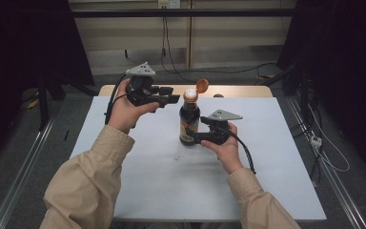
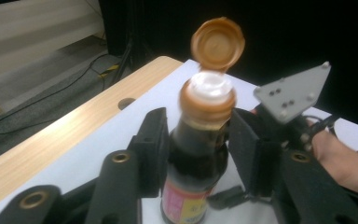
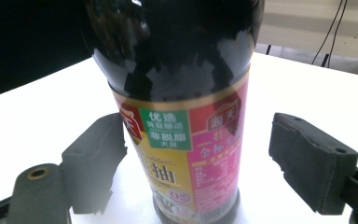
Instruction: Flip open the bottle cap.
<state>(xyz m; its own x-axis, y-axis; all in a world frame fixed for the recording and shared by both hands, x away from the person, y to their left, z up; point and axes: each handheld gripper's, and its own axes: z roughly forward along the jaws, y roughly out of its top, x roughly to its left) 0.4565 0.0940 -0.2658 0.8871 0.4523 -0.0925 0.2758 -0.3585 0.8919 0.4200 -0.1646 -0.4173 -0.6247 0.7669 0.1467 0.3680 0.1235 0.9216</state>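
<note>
**Mid-desk: bottle cap flipped up, both claws slack**

Near the desk's (image 1: 138,191) middle, a bit toward the far edge, the dark sauce bottle (image 1: 189,121) stands upright w/ its orange flip cap (image 1: 202,85) hinged open and the white spout (image 2: 210,87) bare. Right claw (image 1: 193,137) sits low at the bottle's label, jaws apart; in the right gripper view one pad looks close to the glass, the other plainly off it, so no clamp. Left claw (image 1: 167,95) hangs off to the bottle's left at neck height, jaws apart, nothing between them.

Step in hand, prob.: cap-opening done, grips let go. Next move calls for a fresh hold: right claw squeezes the body to steady it before any lift or pour, left stays clear of the cap.
</note>
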